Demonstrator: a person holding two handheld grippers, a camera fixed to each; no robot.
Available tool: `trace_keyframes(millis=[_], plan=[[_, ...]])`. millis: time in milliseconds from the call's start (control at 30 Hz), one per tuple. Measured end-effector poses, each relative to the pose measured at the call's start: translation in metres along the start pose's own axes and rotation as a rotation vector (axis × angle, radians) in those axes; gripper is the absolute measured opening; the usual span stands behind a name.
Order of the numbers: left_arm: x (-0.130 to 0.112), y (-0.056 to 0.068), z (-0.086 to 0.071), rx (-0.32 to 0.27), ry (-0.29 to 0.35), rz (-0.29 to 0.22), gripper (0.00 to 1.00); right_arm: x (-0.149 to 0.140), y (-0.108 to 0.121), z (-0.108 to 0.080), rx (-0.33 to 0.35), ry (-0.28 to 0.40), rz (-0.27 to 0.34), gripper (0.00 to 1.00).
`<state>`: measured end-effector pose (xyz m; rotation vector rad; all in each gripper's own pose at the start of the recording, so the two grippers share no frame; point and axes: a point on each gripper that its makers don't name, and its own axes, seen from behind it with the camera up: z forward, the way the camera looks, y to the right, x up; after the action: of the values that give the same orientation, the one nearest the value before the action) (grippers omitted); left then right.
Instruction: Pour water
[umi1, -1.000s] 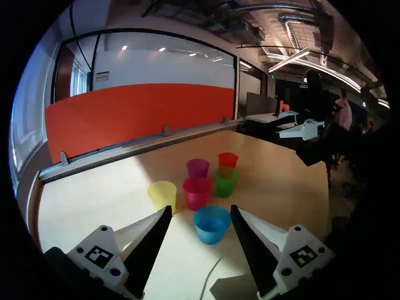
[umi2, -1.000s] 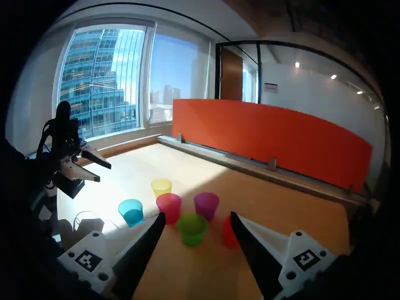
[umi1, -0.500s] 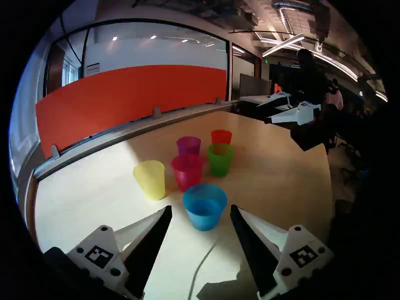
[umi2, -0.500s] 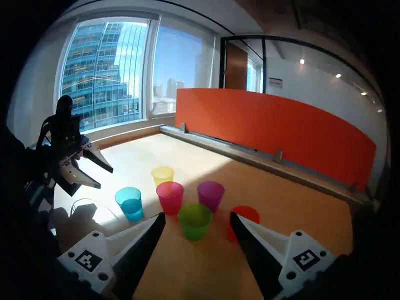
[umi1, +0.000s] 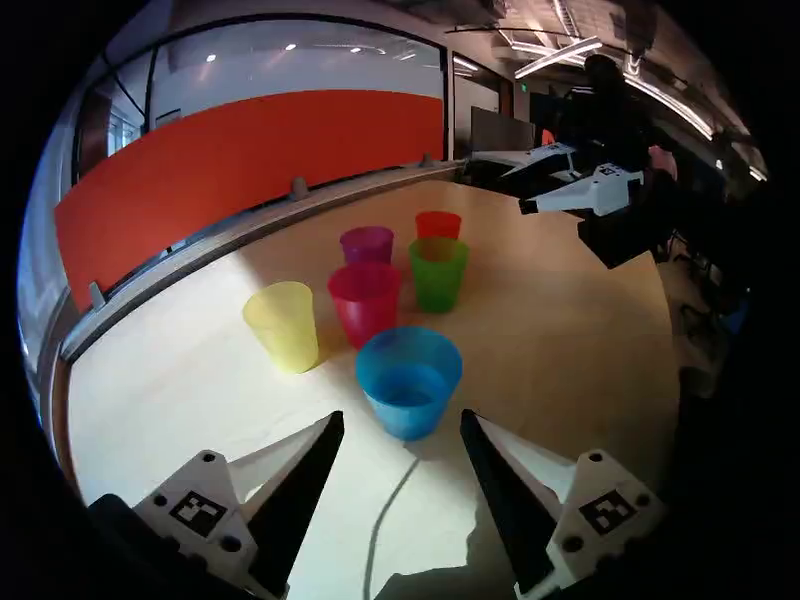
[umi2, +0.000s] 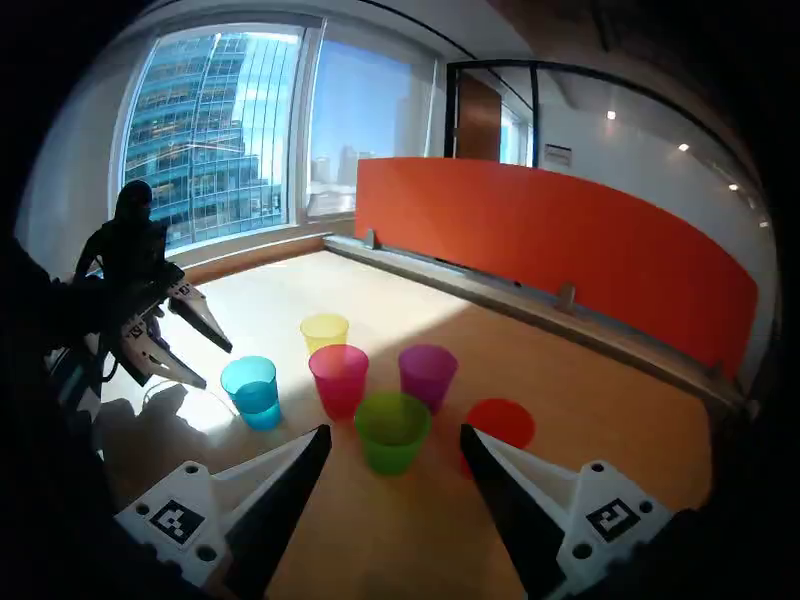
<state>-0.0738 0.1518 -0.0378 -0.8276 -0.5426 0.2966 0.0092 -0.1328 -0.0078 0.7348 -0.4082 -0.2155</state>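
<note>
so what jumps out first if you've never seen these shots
Six bright plastic cups stand clustered on the pale wooden table. The blue cup sits just ahead of the open left gripper, and the green cup just ahead of the open right gripper. Behind them runs a long orange panel, and in the right gripper view tall windows show glass towers outside.

The left gripper (umi1: 400, 417) hangs with fingers spread just short of a translucent blue plastic cup (umi1: 408, 378) on the pale wooden table (umi1: 560, 330). Five other coloured plastic cups (umi1: 365, 300) cluster just behind it, toward the far edge.
</note>
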Motion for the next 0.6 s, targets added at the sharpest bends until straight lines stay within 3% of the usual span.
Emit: trace_keyframes(millis=[600], plan=[[-0.004,0.003,0.038,-0.058,-0.086,0.009,0.86,-0.008,-0.002,0.031,0.031,-0.032,-0.003,1.00]])
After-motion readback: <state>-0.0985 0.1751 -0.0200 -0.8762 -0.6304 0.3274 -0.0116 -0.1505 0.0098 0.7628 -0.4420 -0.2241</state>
